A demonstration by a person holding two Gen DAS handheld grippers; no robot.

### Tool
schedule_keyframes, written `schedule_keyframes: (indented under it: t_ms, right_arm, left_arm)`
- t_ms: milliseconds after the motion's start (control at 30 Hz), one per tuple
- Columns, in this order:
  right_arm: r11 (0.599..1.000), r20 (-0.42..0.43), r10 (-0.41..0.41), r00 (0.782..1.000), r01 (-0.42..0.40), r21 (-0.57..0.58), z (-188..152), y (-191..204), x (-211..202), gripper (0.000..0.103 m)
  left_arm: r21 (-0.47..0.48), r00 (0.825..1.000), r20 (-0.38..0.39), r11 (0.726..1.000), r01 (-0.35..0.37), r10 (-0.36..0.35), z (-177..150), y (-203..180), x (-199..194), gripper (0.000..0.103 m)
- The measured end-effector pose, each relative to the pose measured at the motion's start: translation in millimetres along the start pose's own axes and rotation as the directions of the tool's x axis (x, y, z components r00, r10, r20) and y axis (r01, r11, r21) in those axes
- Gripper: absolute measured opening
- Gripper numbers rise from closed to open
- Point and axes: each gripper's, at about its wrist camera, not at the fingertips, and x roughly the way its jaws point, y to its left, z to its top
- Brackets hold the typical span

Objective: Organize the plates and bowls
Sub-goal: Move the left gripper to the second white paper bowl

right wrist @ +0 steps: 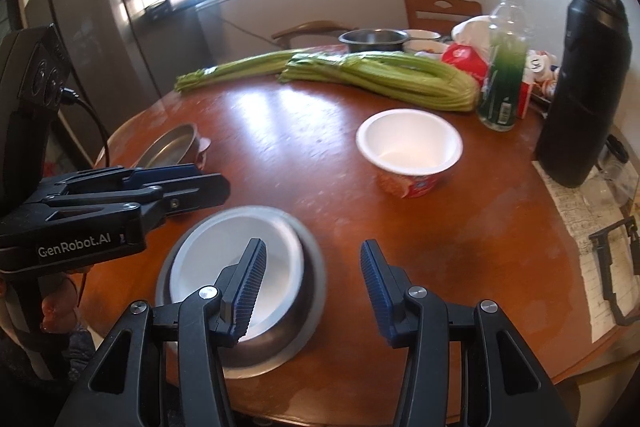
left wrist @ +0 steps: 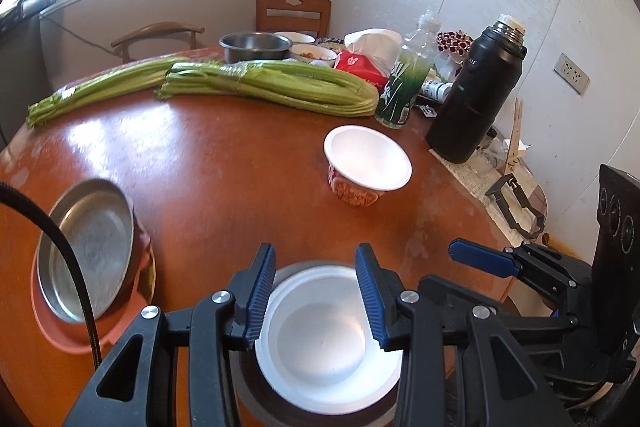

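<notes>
Left tongs (left wrist: 315, 251) nearest the lens, pads apart by a narrow gap, nothing clamped. Directly below them is a white foam bowl (left wrist: 324, 347), nested inside a steel bowl (right wrist: 308, 307) at the near edge of the tabletop (left wrist: 208, 167). Right tongs (right wrist: 313, 245) also apart and empty, hovering just right of that stack.

Step, as I judge it: one nest is done and both tongs are free, between placements. A second white bowl (right wrist: 408, 143) with a red printed wall stands alone mid-tabletop, well apart from the stack. A steel plate (left wrist: 92, 243) sits on a salmon plate (left wrist: 68, 339) at the left edge.

Next move probably goes to the loose bowl. It calls for pinching one rim wall, not spanning the bowl, then lifting and lowering it level into the nested white bowl. Foam is light, so a tilt or slip is likely.

Writing: "GenRobot.AI" on the body of the left tongs, seen from the right wrist. The green bottle (left wrist: 400, 91) has white characters on its label, unreadable. The print on the loose bowl is too blurred to read.
</notes>
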Motion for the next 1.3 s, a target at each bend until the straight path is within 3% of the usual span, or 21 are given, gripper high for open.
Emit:
schedule_keyframes:
  t_ms: [600, 867, 1100, 1300]
  right_arm:
    - [0.992, 0.056, -0.08, 0.995, 0.074, 0.098, 41, -61, 2, 0.051]
    - [0.985, 0.105, -0.122, 0.987, 0.108, 0.136, 74, -91, 1, 0.051]
    - [0.977, 0.047, -0.132, 0.99, 0.122, 0.177, 79, -114, 32, 0.051]
    - [0.979, -0.022, -0.104, 0.994, 0.107, 0.175, 72, -117, 66, 0.051]
  left_arm:
    - [0.069, 0.999, -0.052, 0.998, -0.011, 0.014, 60, -17, 42, 0.042]
    - [0.142, 0.997, -0.051, 0.988, -0.055, 0.063, 103, -37, 64, 0.042]
    - [0.143, 0.99, -0.114, 0.987, -0.068, 0.085, 113, -36, 107, 0.042]
    - [0.124, 0.98, -0.193, 0.992, -0.032, 0.056, 105, -30, 139, 0.042]
